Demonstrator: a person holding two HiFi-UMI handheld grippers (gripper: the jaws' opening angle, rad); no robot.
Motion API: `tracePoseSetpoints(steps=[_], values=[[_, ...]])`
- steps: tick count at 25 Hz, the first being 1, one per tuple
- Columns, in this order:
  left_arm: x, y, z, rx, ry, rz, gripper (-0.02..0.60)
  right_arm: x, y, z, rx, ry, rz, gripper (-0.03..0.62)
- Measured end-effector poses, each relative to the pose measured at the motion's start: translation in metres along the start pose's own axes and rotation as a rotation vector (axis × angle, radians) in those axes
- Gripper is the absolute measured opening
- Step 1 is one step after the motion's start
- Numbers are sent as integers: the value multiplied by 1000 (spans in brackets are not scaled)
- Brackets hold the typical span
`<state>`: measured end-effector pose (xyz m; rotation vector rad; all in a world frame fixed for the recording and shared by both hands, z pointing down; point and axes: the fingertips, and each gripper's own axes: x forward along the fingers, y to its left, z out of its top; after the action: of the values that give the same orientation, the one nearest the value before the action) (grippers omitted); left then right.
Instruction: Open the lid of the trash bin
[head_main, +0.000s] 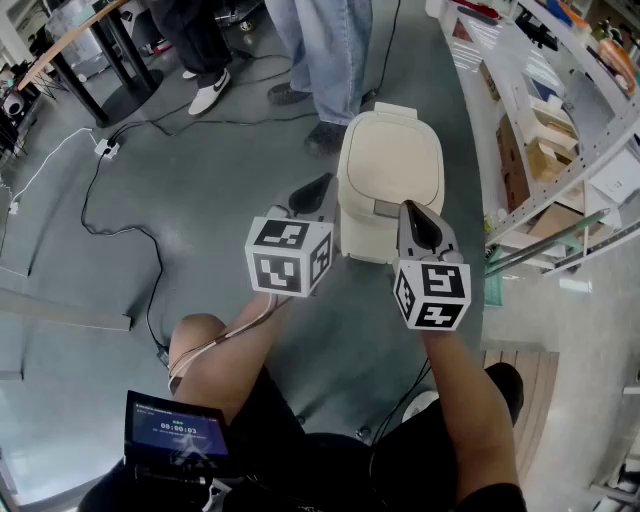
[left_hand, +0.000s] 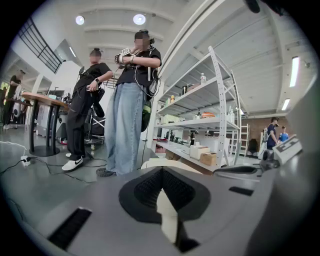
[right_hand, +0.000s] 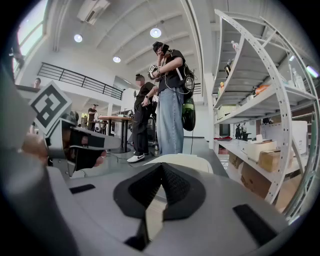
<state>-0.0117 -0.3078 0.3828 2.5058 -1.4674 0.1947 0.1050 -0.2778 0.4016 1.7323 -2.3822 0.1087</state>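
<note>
Cream plastic trash bin (head_main: 362, 240) sits at 12 o'clock, lid (head_main: 392, 150) down. Left gripper (head_main: 318, 186) and right gripper (head_main: 412, 210) are pinched together, empty. Lid looks light, stiff; lift at its front tab (head_main: 385, 208).

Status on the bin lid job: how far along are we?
Done: only the approach. The left gripper and right gripper sit at the front of the trash bin, both shut on nothing. In hand: nothing yet; I cannot tell whether either touches the bin. Left: the whole opening, since the lid lies flat and closed.
</note>
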Motion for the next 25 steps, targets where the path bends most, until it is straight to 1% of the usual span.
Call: tracePoseSetpoints(steps=[2,6,15,20,25], values=[[5,3,1,12,-1,-5,-3,8,2,-2,5,9,3,5],[9,6,0,64,-1,-1,-3,16,4,-13,-11,37,17,5],[19,17,1,95,-3,11,-3,27,6,-30,-41,81,52,5],[23,19,4,67,-13,2,-3,31,3,-36,-44,88,47,5],[24,16,3,81,-3,-3,-3,31,2,-37,-14,96,44,5]])
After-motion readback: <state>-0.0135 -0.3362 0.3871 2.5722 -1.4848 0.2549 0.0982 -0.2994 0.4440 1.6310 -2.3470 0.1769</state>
